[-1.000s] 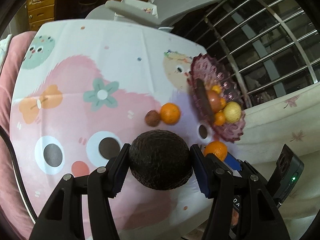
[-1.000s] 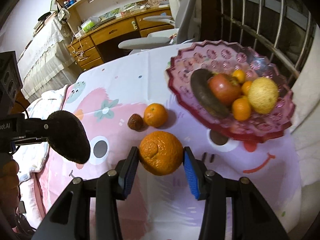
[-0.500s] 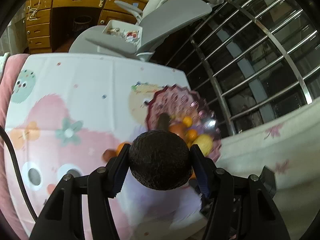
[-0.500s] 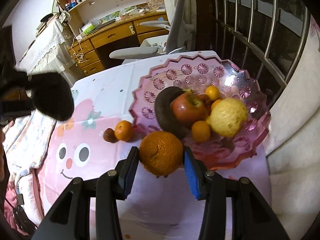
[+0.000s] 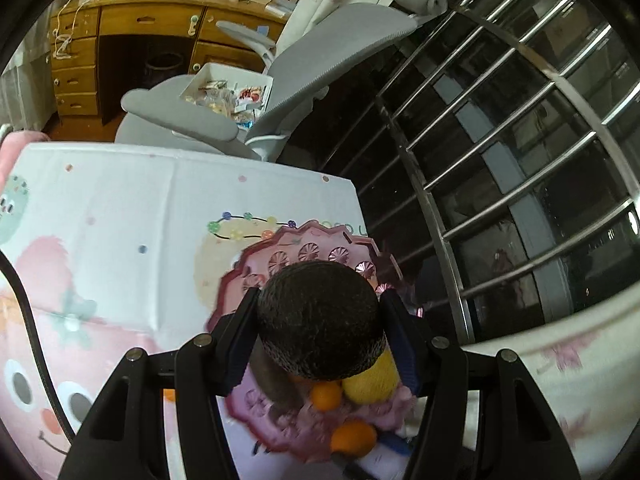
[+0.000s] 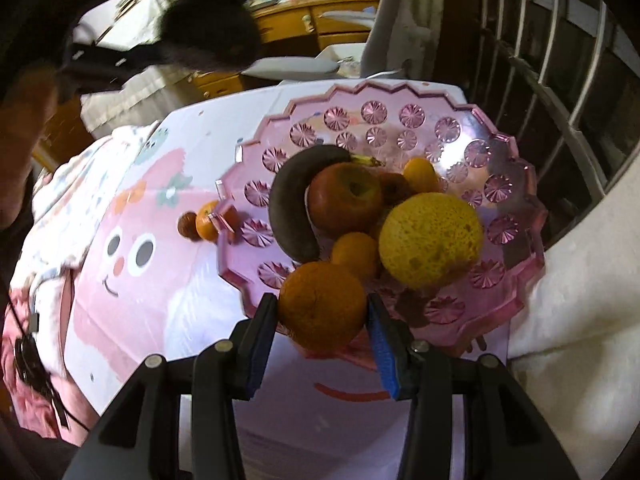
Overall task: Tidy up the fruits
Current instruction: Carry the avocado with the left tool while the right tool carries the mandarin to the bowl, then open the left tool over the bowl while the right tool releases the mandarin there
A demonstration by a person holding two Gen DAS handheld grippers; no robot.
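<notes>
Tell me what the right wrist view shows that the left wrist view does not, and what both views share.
Only the right wrist view shows the red apple in the pink bowl, plus a small orange and a brown fruit lying on the cloth beside it. Only the left wrist view shows the box of snacks on the grey chair. Both show the bowl, the avocado in the left gripper and the large orange in the right gripper.
</notes>
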